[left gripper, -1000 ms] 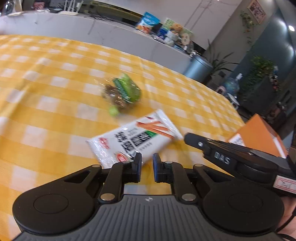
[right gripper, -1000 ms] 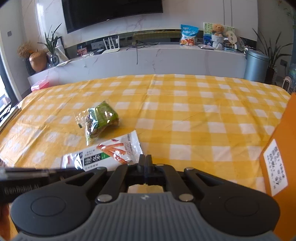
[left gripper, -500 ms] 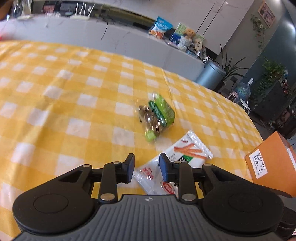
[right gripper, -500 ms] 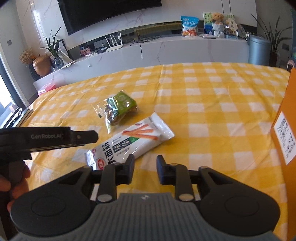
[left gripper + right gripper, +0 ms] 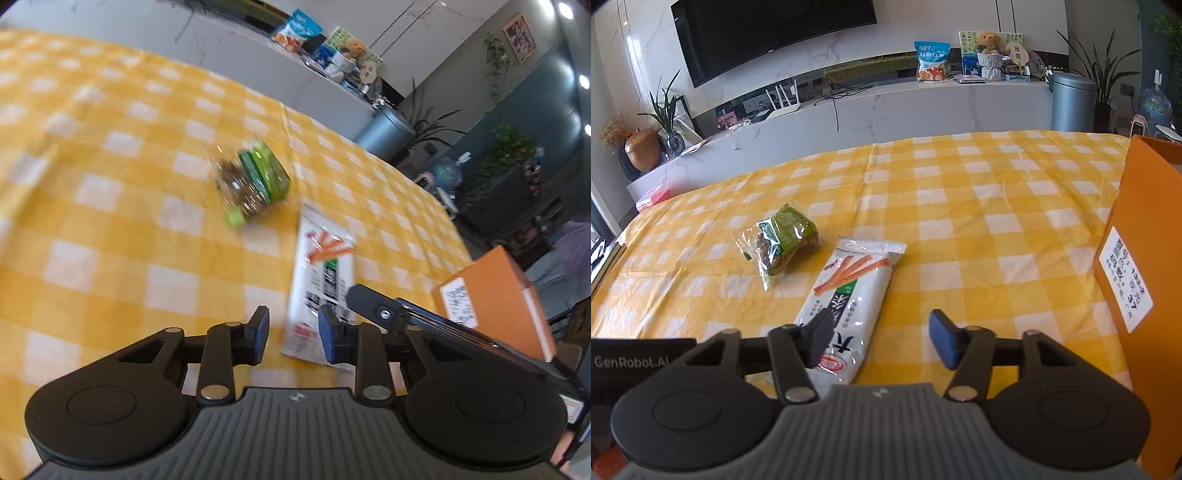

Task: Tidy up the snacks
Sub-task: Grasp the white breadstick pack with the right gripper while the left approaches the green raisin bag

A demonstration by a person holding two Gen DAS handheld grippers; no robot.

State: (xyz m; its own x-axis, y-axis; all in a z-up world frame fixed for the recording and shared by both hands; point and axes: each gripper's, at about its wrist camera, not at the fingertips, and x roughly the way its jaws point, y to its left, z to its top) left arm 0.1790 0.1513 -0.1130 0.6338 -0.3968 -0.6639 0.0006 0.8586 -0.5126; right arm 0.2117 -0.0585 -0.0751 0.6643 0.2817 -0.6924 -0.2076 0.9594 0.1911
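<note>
Two snack packs lie on the yellow checked tablecloth [image 5: 960, 206]: a white stick-snack pouch [image 5: 849, 295] nearest the tongs, and a green-labelled clear packet [image 5: 783, 240] just beside its far end, apart from it. Orange box [image 5: 1145, 266] stands at the right edge, prob. the drop spot.

Right gripper [image 5: 881, 341] is spread wide, holding nothing, its left finger over the pouch's near end. Left gripper [image 5: 291, 338] is also apart, empty, w/ the pouch's near corner between its tips.

To do it well: take the pouch w/ one gripper only, across the short width near the end seal, pinch flat film, lift before swinging to the box. Thin pouch may slip or fold.
</note>
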